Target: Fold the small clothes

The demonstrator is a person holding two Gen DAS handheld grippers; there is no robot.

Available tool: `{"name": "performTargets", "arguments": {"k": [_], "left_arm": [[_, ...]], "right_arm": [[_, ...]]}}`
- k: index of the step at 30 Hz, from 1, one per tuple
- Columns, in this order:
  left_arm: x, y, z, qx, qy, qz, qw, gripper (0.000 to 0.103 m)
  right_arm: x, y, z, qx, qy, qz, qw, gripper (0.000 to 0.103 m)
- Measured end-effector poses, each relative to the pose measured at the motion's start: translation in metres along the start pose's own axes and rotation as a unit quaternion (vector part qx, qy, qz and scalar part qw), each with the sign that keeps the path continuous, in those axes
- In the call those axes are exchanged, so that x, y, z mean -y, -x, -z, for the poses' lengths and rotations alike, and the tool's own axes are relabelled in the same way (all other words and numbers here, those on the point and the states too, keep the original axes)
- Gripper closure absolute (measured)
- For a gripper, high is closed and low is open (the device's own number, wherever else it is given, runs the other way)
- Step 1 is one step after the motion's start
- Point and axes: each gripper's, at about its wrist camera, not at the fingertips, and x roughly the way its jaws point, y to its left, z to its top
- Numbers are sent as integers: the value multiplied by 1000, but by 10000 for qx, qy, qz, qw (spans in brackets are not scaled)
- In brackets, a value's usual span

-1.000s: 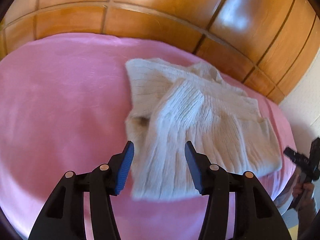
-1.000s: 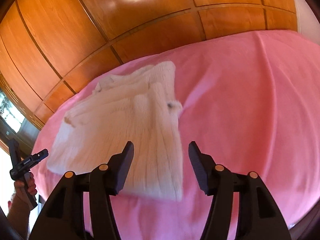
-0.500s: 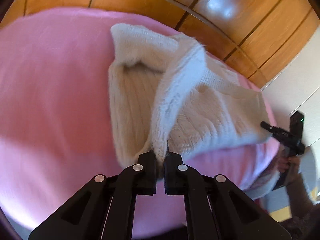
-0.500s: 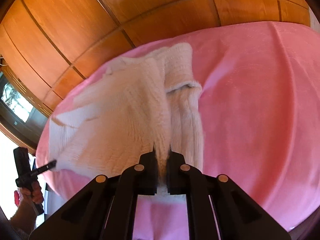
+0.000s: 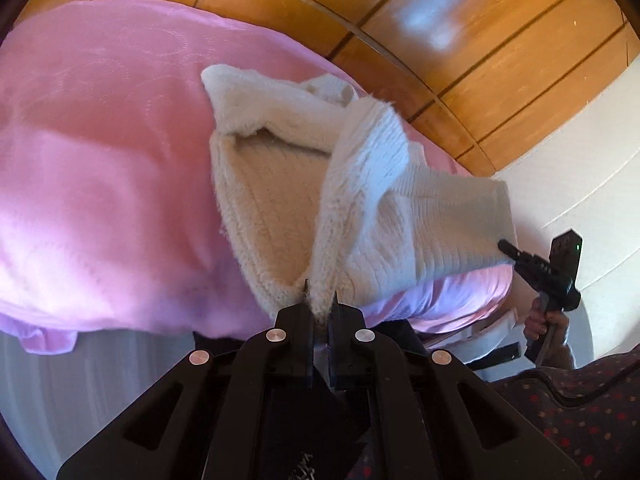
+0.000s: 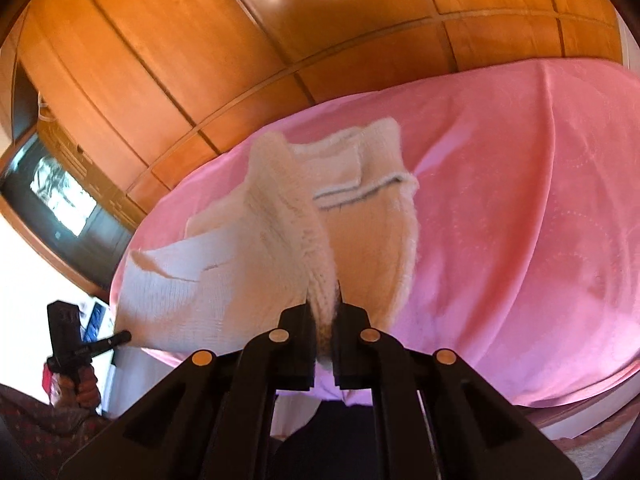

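We see a fluffy cream sweater (image 5: 400, 216) on a bed with a pink blanket (image 5: 100, 160). It lies near the bed's near edge, at the corner by the white wall (image 5: 580, 140). Its long way runs from the near edge toward the far edge, where the wooden panels (image 5: 480, 60) stand. The collar end points at the panels.

The near edge of the sweater is lifted, so a fold stands up and hides part of what lies under it. The pinched bit is behind the black fingers, and we cannot make out which part it is.

Our left gripper (image 5: 320, 306) is squeezed tight on the sweater's near edge. Our right gripper (image 6: 323, 308) is squeezed tight on it too. In the left view the right gripper (image 5: 540, 268) shows by the bed's corner.
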Motion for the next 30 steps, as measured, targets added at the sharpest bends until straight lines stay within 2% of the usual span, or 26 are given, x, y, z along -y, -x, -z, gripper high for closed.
{"name": "performTargets", "arguments": {"k": [3,6,8,11,16,18,19,21,23,24,26,27,28,29,30], "left_arm": [[-1,3,-14,306,-85,-17,9995,100],[8,2,-37,677,-282,92,9973,100],[13,7,-54,983,-525,51,9938,100],[14,11,-83,1464,-620,0,9873,99],[9,10,-129,2199,-537,-139,9739,100],[5,-10,-147,2123,-510,-418,9750,99],[1,-30,-159,1964,-468,-712,9768,99],[-14,-79,-176,1312,-290,-1207,9836,99],[-33,-109,-179,812,-76,-1509,9852,99],[-40,-125,-177,591,-19,-1652,9845,92],[-44,-131,-172,517,8,-1840,9816,82],[-45,-129,-169,534,42,-1746,9832,76],[-47,-124,-163,570,125,-1615,9851,71],[-49,-119,-158,599,204,-1572,9855,56],[-50,-115,-152,640,269,-1546,9855,50]], "right_arm": [[-5,-4,-6,64,107,58,9999,98],[-5,-18,-27,222,190,141,9995,98],[-6,-24,-45,354,280,165,9988,98],[-9,-30,-78,651,399,125,9970,98],[-3,-53,-139,1132,288,38,9932,98],[5,-76,-157,1122,118,66,9936,98],[10,-97,-167,1031,70,173,9945,98],[21,-136,-177,722,-35,372,9967,97],[31,-165,-181,482,-120,560,9972,89],[37,-179,-178,366,-185,646,9971,87],[44,-185,-171,267,-332,628,9971,72],[49,-182,-165,250,-392,554,9974,67],[51,-177,-160,244,-394,519,9976,52],[52,-170,-153,234,-363,505,9978,47],[55,-164,-145,216,-331,491,9980,47]]}}
